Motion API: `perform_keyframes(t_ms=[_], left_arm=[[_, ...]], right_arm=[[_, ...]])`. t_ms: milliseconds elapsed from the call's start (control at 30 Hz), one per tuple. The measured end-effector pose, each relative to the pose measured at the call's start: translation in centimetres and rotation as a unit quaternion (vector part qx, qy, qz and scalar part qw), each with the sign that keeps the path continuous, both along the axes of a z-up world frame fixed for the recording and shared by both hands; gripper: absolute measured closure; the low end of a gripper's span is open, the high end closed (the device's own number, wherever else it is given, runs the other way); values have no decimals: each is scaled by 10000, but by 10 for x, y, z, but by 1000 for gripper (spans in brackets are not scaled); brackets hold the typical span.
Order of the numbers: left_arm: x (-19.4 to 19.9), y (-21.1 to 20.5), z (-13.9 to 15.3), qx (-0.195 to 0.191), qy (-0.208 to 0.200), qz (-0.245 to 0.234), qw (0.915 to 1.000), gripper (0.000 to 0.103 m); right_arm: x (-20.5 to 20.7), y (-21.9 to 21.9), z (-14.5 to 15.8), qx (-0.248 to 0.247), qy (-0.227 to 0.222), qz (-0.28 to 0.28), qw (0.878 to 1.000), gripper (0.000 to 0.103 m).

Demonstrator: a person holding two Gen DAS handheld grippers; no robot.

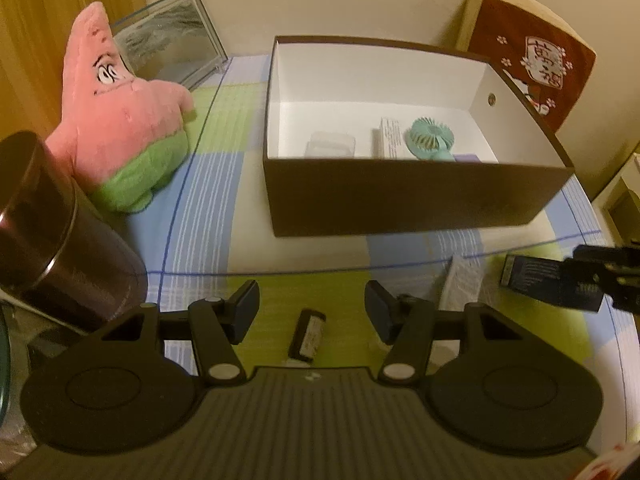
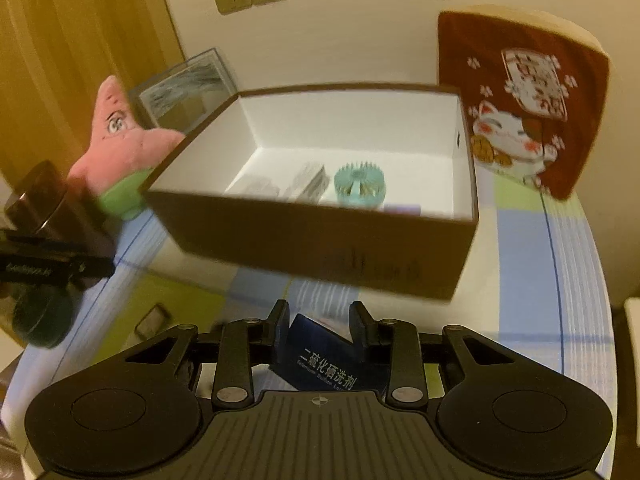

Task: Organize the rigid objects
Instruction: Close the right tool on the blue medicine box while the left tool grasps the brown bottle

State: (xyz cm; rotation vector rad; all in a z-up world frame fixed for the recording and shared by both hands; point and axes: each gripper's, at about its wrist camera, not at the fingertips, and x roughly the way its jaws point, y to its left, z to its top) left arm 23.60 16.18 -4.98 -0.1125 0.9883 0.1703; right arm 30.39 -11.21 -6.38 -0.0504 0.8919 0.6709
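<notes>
Dark blue carton (image 2: 320,360) sits tilted between the right claw (image 2: 320,328) pads, clamped from both sides, just near of the brown box (image 2: 304,240). Inside that box, a mint handheld fan (image 2: 359,184) lies beside a white packet (image 1: 390,138) and a clear case (image 1: 330,144). Left claw (image 1: 312,312) hangs spread wide, grasping nothing, above a small dark battery-like bar (image 1: 307,334) lying on the checked worktop (image 1: 224,200). Pink starfish plush (image 1: 120,120) stands far left.
</notes>
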Motion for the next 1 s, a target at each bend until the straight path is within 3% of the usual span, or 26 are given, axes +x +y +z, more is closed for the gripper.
perform_keyframes(t_ms=[300,467,667,1000], left_arm=[[-23,-2,-13,-16,48,-134,9999,47],[-30,-3,-20,-4,55,-165,9998,47],[-35,-2,-29,84,106,-171,9998,47],[-39,0,-48,248,219,-237,9992,48]], right_arm=[[-33,-32,-6,65,466,-458,9978,67],[-40,-37,-13,-3,563,-779,9954,43],[-43,-25,-31,-98,808,-1129,9903,31],[-43,2,-58,-513,926,-1365,9850,28]])
